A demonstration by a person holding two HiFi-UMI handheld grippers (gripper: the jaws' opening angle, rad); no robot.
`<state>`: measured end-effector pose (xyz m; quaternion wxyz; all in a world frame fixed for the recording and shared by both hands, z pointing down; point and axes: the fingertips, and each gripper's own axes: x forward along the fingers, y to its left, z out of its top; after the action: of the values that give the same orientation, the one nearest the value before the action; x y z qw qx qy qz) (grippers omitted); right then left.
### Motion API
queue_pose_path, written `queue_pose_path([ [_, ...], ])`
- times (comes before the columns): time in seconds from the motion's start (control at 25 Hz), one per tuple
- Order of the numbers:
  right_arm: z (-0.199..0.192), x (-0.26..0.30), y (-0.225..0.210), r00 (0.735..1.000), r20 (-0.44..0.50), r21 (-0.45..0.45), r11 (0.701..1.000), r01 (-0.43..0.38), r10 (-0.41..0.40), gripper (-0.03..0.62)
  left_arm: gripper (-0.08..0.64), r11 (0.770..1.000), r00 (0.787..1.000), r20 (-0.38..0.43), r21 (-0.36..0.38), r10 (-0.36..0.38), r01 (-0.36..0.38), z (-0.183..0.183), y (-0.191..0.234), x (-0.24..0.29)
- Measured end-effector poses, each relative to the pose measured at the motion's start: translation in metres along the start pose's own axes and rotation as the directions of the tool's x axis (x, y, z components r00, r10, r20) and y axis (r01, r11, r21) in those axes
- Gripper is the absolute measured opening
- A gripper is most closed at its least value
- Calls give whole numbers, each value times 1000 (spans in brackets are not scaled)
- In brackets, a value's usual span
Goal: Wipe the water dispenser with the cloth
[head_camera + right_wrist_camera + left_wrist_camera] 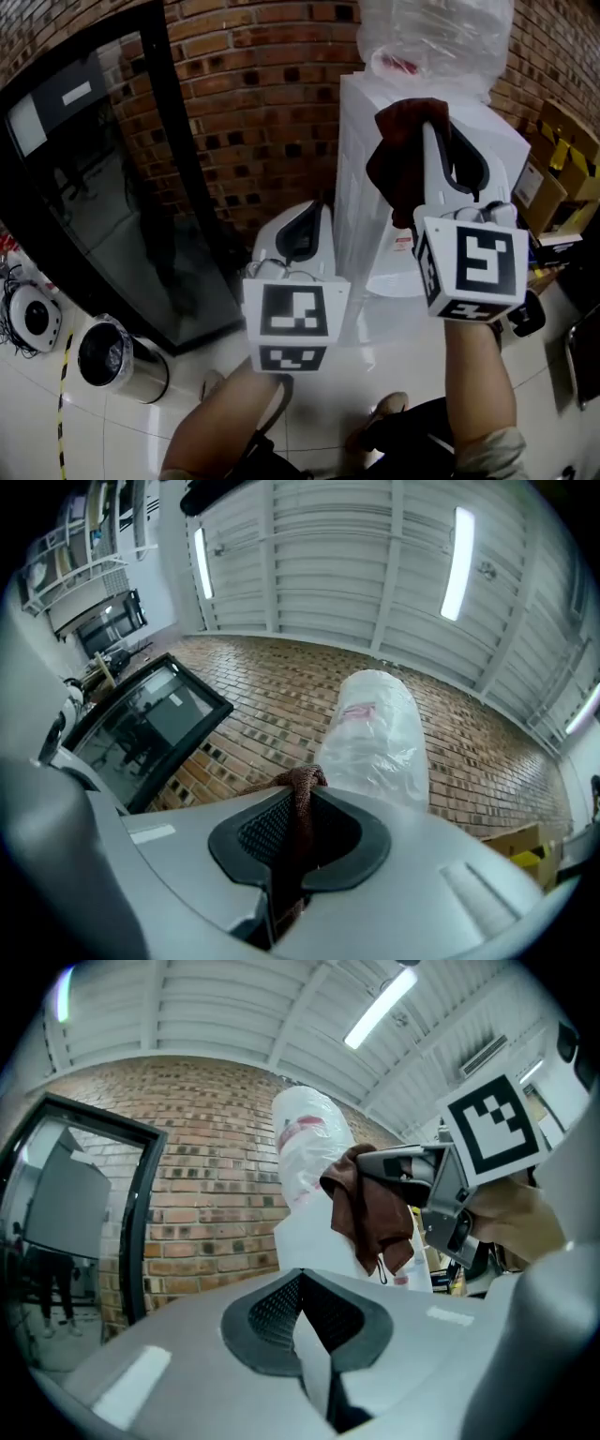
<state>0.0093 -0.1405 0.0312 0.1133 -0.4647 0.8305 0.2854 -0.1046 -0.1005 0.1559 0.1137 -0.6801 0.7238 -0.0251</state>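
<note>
The right gripper (433, 141) pinches the brown cloth (401, 164) near the white water dispenser (370, 178); wiping looks not yet begun, so next press cloth against casing.

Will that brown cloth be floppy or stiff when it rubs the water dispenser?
Probably floppy: the brown cloth hangs in loose folds from the right gripper. It is likely light too, since one pinched part carries it all. It may bunch up when pressed on the water dispenser.
</note>
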Motion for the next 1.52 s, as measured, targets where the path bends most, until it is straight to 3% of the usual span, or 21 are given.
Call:
queue_pose_path([
  [0.16, -18, 26, 2, 992, -116, -54, 997, -59, 52, 48, 0, 999, 999, -31, -25, 31, -32, 14, -5, 6],
  [0.28, -27, 34, -1, 988, -139, -52, 996, -70, 62, 47, 0, 1000, 999, -54, -20, 10, -11, 14, -17, 12],
  [0.48, -43, 19, 9, 987, -152, -54, 996, -67, 58, 46, 0, 999, 994, -109, -45, -11, 6, -30, -34, 4],
  [0.84, -92, -7, 31, 968, -238, -6, 997, -83, 79, 48, 0, 998, 990, -141, -60, -6, -3, -75, -33, 6],
  [1.04, -149, -32, 56, 926, -357, 16, 992, -125, 122, 48, 0, 999, 987, -161, -50, -13, 5, -96, -38, 9],
  [1.28, -196, -65, 80, 890, -425, 82, 986, -147, 168, 48, 0, 999, 979, -202, -32, -7, 1, -121, -36, 3],
  [1.52, -265, -116, 131, 792, -541, 126, 959, -254, 281, 48, 0, 999, 965, -263, -46, -16, 4, -157, -42, -5],
])
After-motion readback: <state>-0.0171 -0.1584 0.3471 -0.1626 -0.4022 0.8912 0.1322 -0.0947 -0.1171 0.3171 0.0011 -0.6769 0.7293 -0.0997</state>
